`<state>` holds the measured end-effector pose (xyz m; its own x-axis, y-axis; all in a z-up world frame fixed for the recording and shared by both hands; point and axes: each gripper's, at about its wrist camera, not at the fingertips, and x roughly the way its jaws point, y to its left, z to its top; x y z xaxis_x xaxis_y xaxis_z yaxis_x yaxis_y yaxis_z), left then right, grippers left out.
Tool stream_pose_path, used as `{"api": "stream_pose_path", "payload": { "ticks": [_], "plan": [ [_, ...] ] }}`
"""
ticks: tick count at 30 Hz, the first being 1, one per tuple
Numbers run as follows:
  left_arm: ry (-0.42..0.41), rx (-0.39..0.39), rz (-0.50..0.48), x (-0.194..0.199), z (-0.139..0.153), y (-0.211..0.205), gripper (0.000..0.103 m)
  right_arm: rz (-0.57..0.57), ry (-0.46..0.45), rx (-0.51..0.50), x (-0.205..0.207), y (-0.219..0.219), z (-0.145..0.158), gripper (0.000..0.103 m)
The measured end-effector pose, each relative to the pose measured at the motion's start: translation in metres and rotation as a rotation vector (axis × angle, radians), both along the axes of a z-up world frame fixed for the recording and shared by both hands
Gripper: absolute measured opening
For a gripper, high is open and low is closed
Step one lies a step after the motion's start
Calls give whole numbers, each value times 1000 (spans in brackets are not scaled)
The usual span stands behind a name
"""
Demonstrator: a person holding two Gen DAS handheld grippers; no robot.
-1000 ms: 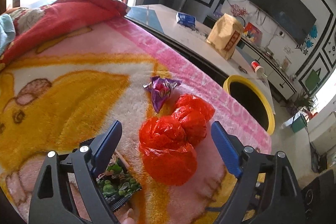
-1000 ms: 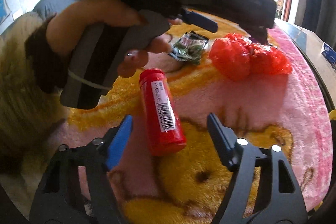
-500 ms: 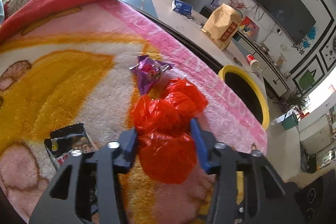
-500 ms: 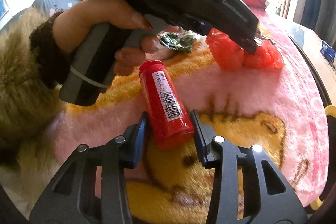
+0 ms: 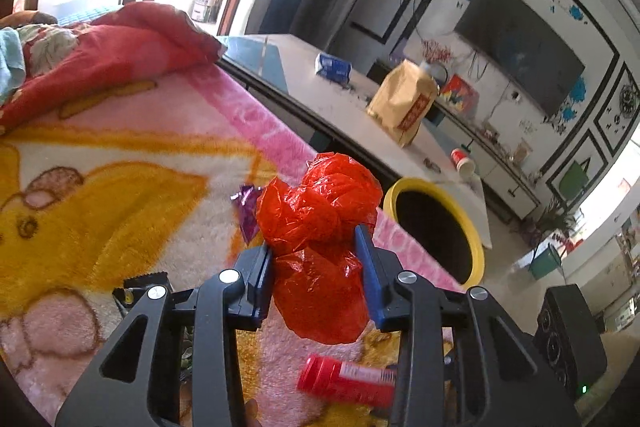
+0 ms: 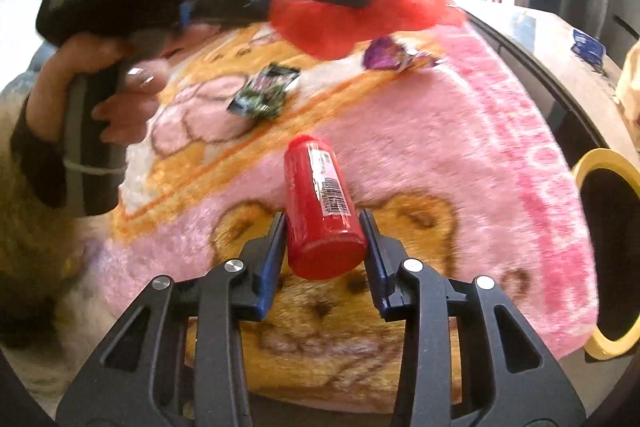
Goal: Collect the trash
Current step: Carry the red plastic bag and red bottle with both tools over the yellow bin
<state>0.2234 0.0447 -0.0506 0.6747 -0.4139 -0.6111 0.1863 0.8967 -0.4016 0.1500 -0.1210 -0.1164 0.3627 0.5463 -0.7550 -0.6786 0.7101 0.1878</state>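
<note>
Left gripper [image 5: 318, 259]: jaws closing, blue pads pressed into the crumpled red plastic bag [image 5: 320, 239]; bag clamped at its waist, bulging above and below the pads, its lower lobe hanging clear of the blanket [image 5: 120, 187]; in the right wrist view the same bag shows as a red blur raised above the far part of the blanket.

Right gripper [image 6: 324, 233]: jaws closing on the red cylindrical bottle [image 6: 320, 203]; both pads touch its near end, flat base toward the camera, barcode label up, capped end pointing away; bottle tilted, far end over pink pile.

Loose items on the blanket: purple wrapper [image 6: 390, 53] far, near the right pink border; dark green snack packet [image 6: 266, 91] left of it, well apart from both grippers.

Edges: blanket's right border falls off toward a yellow-rimmed bin [image 5: 436, 227], mouth open and dark, just beyond the edge; white table [image 5: 320, 95] behind the bin carries a brown paper bag [image 5: 402, 105], a blue pack and a red-and-white cup; red bedding [image 5: 104, 55] heaped at the far left.

Room: the stretch of blanket between the bottle and the right border is bare; person's hand [image 6: 116, 83] on the left gripper's grey handle fills the left side of the right wrist view.
</note>
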Motion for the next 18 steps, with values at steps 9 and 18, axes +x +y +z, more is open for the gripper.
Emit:
{"api": "stream_pose_path", "payload": {
  "ticks": [9,18],
  "plan": [
    [-48,-13,-22,-11,18,-13,35,-140,-24,66,23,-41,24,28],
    [-65,-8,-65,-9,21,-37,35,-279,-62,118,47,-81,40,28]
  ]
}}
